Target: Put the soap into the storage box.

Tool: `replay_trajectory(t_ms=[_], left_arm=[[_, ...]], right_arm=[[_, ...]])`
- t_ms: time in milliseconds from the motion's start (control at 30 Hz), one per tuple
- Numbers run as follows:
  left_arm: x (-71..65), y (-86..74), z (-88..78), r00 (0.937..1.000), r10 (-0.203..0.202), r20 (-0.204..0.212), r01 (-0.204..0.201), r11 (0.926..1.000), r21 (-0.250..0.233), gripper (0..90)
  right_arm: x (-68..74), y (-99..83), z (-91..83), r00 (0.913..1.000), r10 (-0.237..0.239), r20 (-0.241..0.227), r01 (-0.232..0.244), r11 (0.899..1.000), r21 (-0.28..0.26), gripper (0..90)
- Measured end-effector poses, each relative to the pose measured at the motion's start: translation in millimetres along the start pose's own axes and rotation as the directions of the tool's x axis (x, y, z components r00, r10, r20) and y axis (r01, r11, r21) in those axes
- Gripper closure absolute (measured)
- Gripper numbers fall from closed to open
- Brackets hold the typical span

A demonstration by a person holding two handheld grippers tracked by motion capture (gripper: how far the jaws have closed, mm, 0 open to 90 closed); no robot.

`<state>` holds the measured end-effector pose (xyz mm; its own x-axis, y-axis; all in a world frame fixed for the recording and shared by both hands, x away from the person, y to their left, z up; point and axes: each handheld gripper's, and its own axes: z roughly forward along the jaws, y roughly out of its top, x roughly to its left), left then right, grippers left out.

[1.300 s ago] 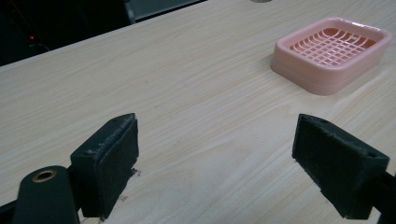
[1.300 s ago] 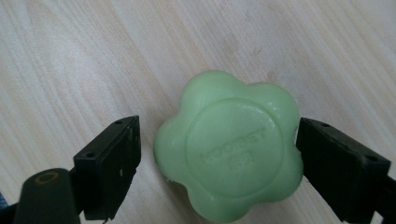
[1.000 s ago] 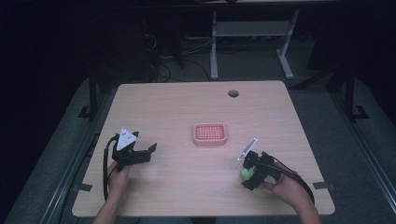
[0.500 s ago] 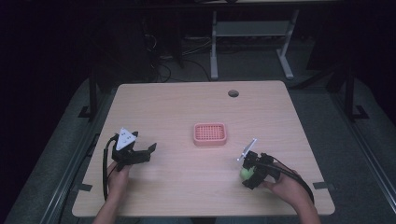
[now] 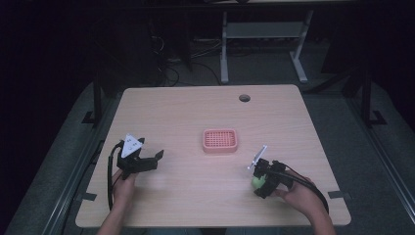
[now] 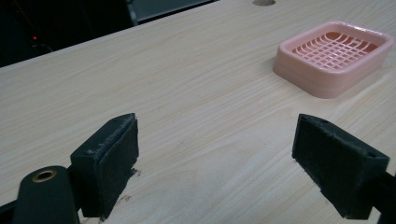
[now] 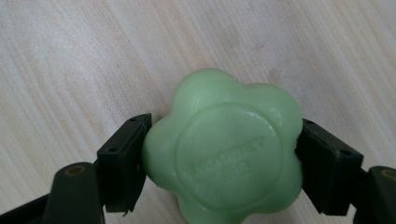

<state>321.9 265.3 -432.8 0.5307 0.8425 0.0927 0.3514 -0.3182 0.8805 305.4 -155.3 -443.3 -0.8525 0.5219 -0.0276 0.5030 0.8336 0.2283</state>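
now the one green flower-shaped soap (image 7: 224, 147) sits clamped between your right gripper (image 5: 262, 177) jaws near the table (image 5: 186, 112) front right edge, hardly shifted over the last second, so the grasp looks settled and lifting seems next. your left gripper (image 5: 142, 161) waits with jaws spread wide, holding nothing. one pink soap dish (image 5: 220, 141) stands mid-table, well apart from both.

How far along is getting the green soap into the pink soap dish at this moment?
Done: the right tool is shut on the green flower-shaped soap, a jaw pressed against each side. In hand: the soap sits low over the table, at its near right. Left: carrying it to the pink soap dish, which is empty, and letting go. The left tool is open and holds nothing.
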Motion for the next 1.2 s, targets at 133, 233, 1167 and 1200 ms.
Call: replay_trajectory(t_ms=[133,233,1167,1200], left_arm=[[0.5,0.0,-0.4,1.0,0.0,-0.001,0.0,1.0,0.0,14.3],[1.3,0.1,-0.9,1.0,0.001,-0.002,-0.001,1.0,-0.002,14.3],[0.3,0.0,-0.3,1.0,-0.001,0.001,0.001,1.0,0.0,14.3],[0.4,0.0,-0.4,1.0,-0.001,0.001,0.001,1.0,0.001,14.3]], right_arm=[[-1.0,-0.1,-0.2,0.9999,0.002,-0.013,-0.002,1.0,-0.003,25.0],[-1.5,-0.3,-0.4,0.9999,0.002,-0.013,-0.002,1.0,-0.004,25.1],[-2.1,4.1,2.8,0.9989,0.023,-0.04,-0.022,0.999,0.04,24.1],[-2.7,4.4,2.9,0.9989,0.021,-0.042,-0.019,0.999,0.038,24.6]])
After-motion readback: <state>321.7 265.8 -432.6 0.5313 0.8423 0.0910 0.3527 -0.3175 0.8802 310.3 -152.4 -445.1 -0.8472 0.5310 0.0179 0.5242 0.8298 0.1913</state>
